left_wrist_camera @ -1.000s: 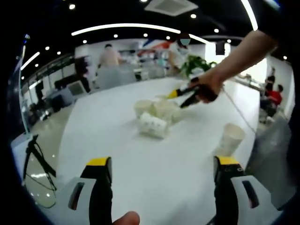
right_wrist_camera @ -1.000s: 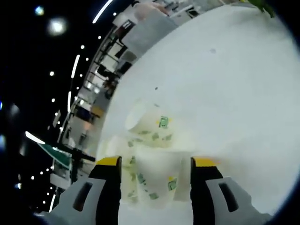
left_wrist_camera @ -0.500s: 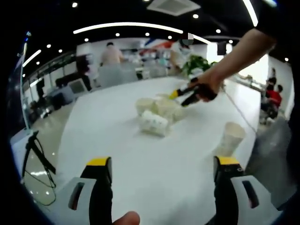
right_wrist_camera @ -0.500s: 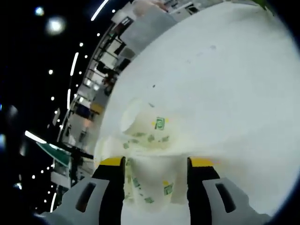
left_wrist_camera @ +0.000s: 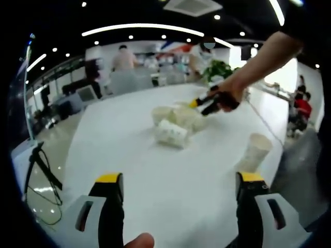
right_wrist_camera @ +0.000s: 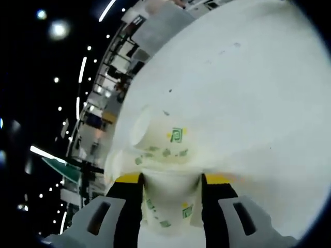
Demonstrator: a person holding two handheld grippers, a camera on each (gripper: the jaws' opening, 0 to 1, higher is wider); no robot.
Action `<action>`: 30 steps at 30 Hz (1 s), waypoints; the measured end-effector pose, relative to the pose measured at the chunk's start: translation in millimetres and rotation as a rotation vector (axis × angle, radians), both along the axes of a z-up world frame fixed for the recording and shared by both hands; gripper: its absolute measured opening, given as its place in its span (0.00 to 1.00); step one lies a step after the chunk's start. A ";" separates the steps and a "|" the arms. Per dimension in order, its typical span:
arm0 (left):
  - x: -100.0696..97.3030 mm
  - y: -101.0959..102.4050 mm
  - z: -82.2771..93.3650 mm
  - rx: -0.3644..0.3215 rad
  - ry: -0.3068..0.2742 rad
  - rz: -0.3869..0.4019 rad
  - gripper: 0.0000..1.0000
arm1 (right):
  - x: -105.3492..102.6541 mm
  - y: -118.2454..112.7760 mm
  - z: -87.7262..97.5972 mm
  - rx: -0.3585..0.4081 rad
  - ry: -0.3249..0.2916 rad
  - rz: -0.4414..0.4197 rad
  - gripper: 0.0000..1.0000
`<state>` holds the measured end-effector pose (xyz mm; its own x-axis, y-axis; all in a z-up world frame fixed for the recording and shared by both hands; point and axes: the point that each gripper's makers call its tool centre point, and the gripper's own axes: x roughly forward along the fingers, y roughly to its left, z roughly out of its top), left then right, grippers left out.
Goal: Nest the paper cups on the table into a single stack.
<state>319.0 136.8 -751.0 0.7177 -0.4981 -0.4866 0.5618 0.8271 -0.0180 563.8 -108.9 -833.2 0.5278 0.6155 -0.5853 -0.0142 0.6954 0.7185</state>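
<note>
Paper cup [right_wrist_camera: 170, 204] clamped in right hand-held gripper [right_wrist_camera: 170, 181] | left hand-held gripper [left_wrist_camera: 178, 178] wide, over white table [left_wrist_camera: 129, 155]

An open-plan office or lab hall: a dark ceiling with strip lights [left_wrist_camera: 139, 27] and an air vent [left_wrist_camera: 192, 6], a long white counter [left_wrist_camera: 129, 139], desks with monitors [left_wrist_camera: 85, 95], a potted plant [left_wrist_camera: 220, 68], a tripod [left_wrist_camera: 39, 165], and people [left_wrist_camera: 123, 58] at the back.

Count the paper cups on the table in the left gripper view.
4 can be told: one upright cup alone at the right edge, one lying cup mid-table, one behind it, one under the right gripper. The cluster may hide more.
</note>
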 end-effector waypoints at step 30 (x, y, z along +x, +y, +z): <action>-0.5 -6.3 5.2 -0.001 -0.009 -0.009 0.89 | -7.9 -19.1 17.8 0.046 -0.020 -0.025 0.31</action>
